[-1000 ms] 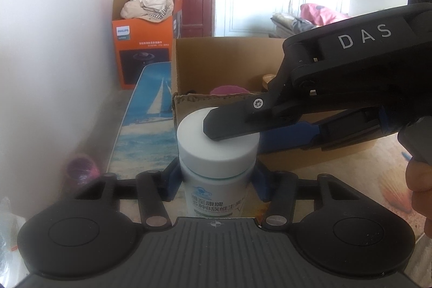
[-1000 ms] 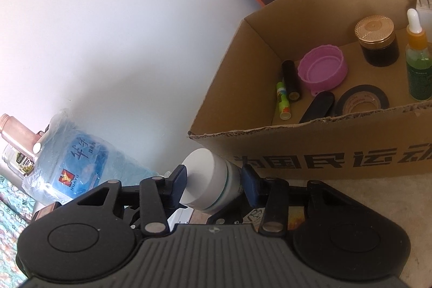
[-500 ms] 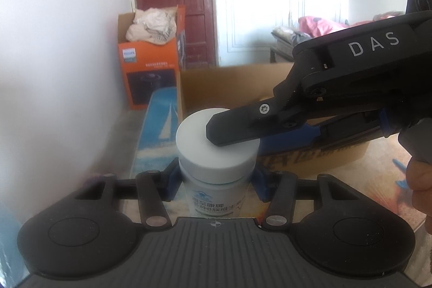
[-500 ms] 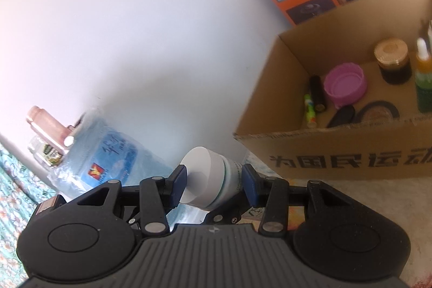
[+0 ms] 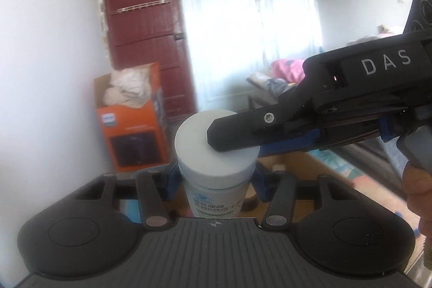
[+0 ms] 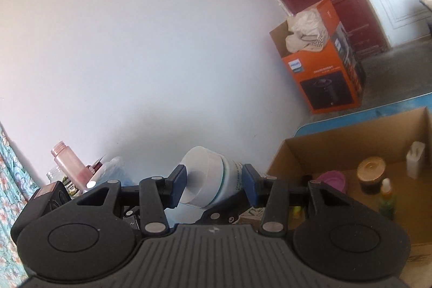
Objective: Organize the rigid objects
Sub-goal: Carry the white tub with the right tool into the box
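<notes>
A white pill bottle [image 5: 216, 203] with a wide white cap stands upright between the blue pads of my left gripper [image 5: 216, 181], which is shut on its body. My right gripper [image 6: 213, 181] comes in from the right in the left wrist view, its black upper finger [image 5: 237, 132] lying across the cap top. In the right wrist view the bottle [image 6: 205, 174] lies sideways between the pads, one on the cap top, one on the labelled side. Both grippers hold it in the air. The open cardboard box [image 6: 351, 138] sits low at the right.
The box holds a gold-lidded jar [image 6: 371, 172], a pink lid [image 6: 333, 180], a dropper bottle [image 6: 387, 193] and a white container [image 6: 414, 162]. An orange carton [image 5: 135, 131] stands by the red door. A pink bottle [image 6: 68, 163] stands by the wall at left. A hand [image 5: 418, 196] grips the right tool.
Both grippers have risen together with the bottle still held. The cardboard box has sunk low in both views, and the door and wall now fill the frames.
</notes>
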